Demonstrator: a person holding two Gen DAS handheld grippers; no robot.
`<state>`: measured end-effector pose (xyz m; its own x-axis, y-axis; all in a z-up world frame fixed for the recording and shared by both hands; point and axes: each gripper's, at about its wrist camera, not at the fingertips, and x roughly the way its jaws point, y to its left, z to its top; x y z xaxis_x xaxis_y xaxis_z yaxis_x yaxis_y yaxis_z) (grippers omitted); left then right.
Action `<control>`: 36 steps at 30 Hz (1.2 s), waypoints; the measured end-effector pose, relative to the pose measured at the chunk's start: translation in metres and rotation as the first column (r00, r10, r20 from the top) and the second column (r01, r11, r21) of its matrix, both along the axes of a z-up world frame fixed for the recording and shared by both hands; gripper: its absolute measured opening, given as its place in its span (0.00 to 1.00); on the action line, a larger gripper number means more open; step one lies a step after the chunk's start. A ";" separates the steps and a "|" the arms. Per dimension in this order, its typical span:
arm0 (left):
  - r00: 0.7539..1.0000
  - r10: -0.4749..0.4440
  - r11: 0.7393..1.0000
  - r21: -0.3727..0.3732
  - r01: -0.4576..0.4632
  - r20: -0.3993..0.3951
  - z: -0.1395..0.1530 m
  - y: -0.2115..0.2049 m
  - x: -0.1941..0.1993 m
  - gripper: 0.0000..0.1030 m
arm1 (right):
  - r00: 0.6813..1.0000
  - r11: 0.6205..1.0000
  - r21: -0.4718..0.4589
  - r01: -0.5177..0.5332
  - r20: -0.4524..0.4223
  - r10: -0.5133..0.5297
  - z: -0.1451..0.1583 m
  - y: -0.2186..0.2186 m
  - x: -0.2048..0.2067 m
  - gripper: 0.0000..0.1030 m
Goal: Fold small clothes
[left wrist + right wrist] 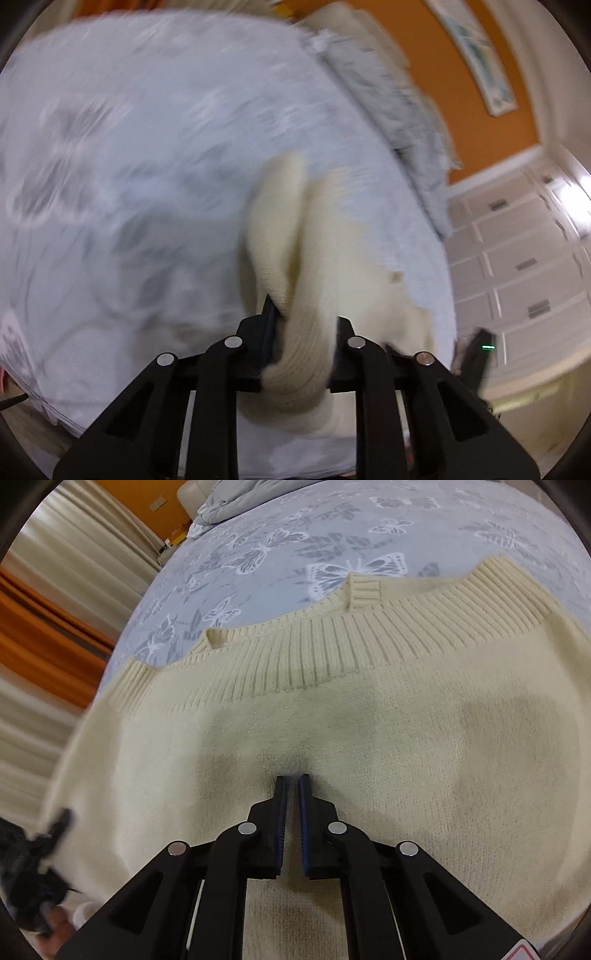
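Observation:
A cream knitted sweater (369, 720) lies flat on the bed, its ribbed hem (332, 646) at the far side. My right gripper (292, 781) is shut, its tips pressed onto the middle of the sweater with nothing between the jaws. In the blurred left wrist view my left gripper (301, 310) is shut on a bunched fold of the same sweater (295, 258) and holds it lifted over the bed. The left gripper also shows in the right wrist view (33, 853) at the sweater's lower left edge.
The bed has a grey-blue butterfly sheet (295, 535) and a rumpled grey duvet (399, 122) at its far end. An orange wall (454, 92) and white drawers (517, 258) stand beyond the bed. Beige curtains (74, 554) hang to the left.

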<state>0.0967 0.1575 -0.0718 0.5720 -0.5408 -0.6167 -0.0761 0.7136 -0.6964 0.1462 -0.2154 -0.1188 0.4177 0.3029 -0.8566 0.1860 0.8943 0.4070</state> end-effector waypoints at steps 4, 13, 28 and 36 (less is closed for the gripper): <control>0.982 -0.115 0.993 0.049 0.108 0.150 0.067 -0.053 -0.005 0.18 | 1.000 1.000 0.013 -0.005 0.017 0.004 0.000 -0.004 0.004 0.03; 0.899 -0.388 0.919 0.163 0.360 0.203 0.104 -0.207 -0.008 0.16 | 0.995 0.999 0.023 0.042 0.092 -0.044 0.036 -0.060 -0.042 0.12; 0.870 -0.481 0.851 0.295 0.435 0.104 0.065 -0.243 -0.067 0.87 | 0.971 0.943 0.280 0.177 0.104 -0.214 0.052 -0.150 -0.086 0.76; 0.936 -0.352 0.906 0.258 0.336 0.018 0.052 -0.164 -0.091 0.87 | 0.996 0.977 0.196 0.084 -0.043 -0.077 0.030 -0.079 -0.019 0.77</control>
<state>0.0053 -0.0062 -0.0196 0.4197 -0.5461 -0.7250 0.2433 0.8372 -0.4897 0.1276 -0.2944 -0.0891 0.4185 0.4340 -0.7978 0.2713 0.7786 0.5658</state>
